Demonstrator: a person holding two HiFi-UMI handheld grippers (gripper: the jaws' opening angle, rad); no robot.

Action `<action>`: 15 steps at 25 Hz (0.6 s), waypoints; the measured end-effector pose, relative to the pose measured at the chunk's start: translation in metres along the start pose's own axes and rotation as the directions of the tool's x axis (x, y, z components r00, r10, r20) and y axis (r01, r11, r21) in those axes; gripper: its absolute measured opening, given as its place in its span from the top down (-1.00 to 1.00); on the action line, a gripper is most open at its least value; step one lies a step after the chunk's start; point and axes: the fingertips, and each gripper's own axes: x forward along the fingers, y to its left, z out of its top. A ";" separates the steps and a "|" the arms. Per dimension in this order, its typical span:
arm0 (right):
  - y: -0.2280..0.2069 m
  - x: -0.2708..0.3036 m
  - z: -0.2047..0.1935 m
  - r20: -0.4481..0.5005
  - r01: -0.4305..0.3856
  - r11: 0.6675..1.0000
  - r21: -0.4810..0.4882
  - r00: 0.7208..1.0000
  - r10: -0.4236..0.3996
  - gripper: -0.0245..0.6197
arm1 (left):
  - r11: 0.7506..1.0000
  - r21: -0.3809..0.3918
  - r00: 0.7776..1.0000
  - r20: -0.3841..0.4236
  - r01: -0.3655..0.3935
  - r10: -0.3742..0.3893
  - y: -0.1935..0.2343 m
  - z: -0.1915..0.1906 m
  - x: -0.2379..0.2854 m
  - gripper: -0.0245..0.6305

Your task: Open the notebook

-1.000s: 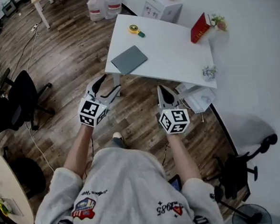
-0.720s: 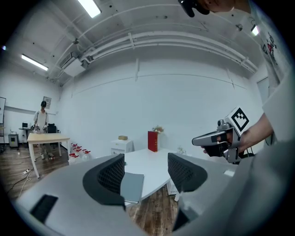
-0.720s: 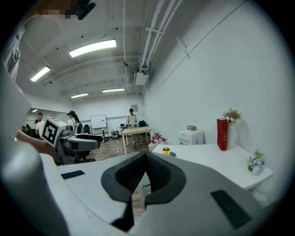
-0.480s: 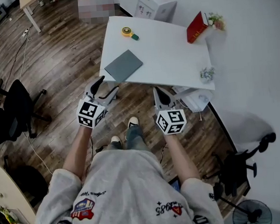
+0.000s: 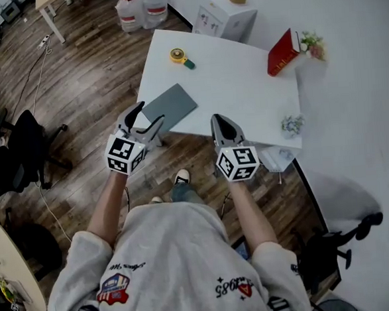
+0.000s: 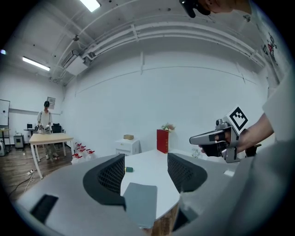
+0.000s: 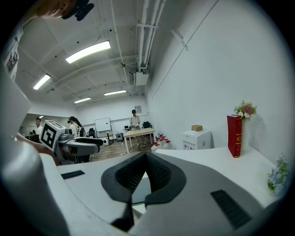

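The closed grey notebook [image 5: 169, 107] lies on the white table [image 5: 242, 81] near its front left corner. My left gripper [image 5: 147, 116] hovers just short of that corner, jaws open and empty. In the left gripper view the notebook [image 6: 140, 203] lies straight ahead, below the open left gripper [image 6: 145, 159], apart from it. My right gripper [image 5: 216, 120] is over the table's front edge to the right of the notebook, shut with nothing in it. In the right gripper view the right gripper [image 7: 146, 156] has its tips together, with the notebook [image 7: 139, 191] as a dark patch below.
A yellow tape measure [image 5: 177, 55] lies at the table's far left; a red book [image 5: 281, 52], flowers [image 5: 313, 43] and a small plant [image 5: 290, 123] sit along the right side. A white cabinet [image 5: 228, 13] and water jugs [image 5: 141, 6] stand behind. An office chair [image 5: 27, 140] is left on the floor.
Both grippers have travelled forward from over the floor to the table's front edge, as the person stepped closer. The left jaws stay open and the right stay shut.
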 end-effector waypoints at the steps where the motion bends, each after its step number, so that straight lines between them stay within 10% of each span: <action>1: -0.008 0.005 0.004 0.004 -0.008 1.000 0.001 1.000 0.008 0.91 | 1.000 0.003 1.000 -0.002 -0.007 0.007 0.001 0.002 0.008 0.05; 15: -0.049 0.037 0.002 -0.028 -0.091 0.996 0.022 0.995 0.092 0.91 | 0.999 0.010 0.993 -0.103 -0.052 0.053 -0.001 -0.025 0.045 0.08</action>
